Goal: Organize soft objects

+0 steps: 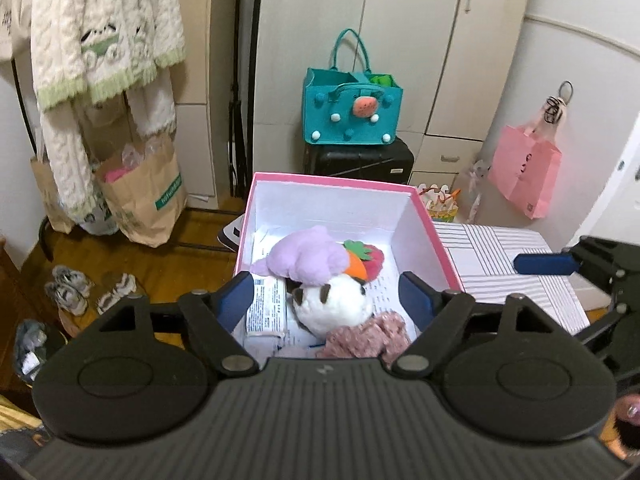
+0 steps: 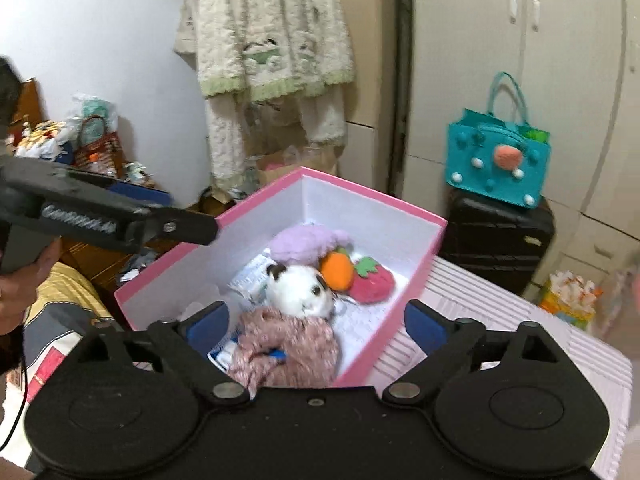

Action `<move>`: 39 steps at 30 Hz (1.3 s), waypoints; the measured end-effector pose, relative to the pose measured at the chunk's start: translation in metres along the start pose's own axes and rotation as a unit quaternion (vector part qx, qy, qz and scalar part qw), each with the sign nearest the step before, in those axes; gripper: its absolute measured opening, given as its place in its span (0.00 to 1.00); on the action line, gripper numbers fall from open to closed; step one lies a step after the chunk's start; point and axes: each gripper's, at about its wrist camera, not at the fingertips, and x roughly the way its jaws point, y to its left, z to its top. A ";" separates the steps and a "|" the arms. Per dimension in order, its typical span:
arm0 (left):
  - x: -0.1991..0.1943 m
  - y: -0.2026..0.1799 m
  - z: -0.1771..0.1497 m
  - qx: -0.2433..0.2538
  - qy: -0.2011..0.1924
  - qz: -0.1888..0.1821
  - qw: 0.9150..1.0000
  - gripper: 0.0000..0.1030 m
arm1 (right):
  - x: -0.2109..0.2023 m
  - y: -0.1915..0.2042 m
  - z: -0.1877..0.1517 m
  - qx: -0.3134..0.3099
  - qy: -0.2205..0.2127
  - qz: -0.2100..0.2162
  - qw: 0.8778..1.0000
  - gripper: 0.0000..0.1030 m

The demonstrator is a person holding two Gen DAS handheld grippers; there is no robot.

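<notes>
A pink box (image 1: 332, 182) (image 2: 372, 196) with white walls stands on a striped table. In it lie a purple plush (image 1: 306, 258) (image 2: 304, 242), an orange carrot (image 1: 354, 268) (image 2: 338, 270), a red strawberry (image 1: 374, 260) (image 2: 374, 282), a white-and-black plush animal (image 1: 332, 304) (image 2: 298, 288) and a crumpled pink knitted cloth (image 1: 364, 338) (image 2: 288, 348). My left gripper (image 1: 326, 296) hangs open above the box's near side, holding nothing. My right gripper (image 2: 318, 320) is open over the cloth, apart from it. One blue finger (image 1: 546, 264) of the right gripper shows in the left wrist view.
The striped tablecloth (image 1: 508, 264) (image 2: 500, 320) extends right of the box. A teal felt bag (image 1: 352, 110) (image 2: 498, 164) sits on a black suitcase (image 1: 358, 158) behind. Knit sweaters (image 1: 100, 40) hang at left above paper bags (image 1: 144, 200). Shoes (image 1: 68, 288) lie on the wooden floor.
</notes>
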 end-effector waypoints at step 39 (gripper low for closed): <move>-0.098 -0.102 -0.097 0.071 -0.010 0.023 0.997 0.98 | -0.149 0.014 -0.118 0.134 -0.048 -0.177 0.974 0.95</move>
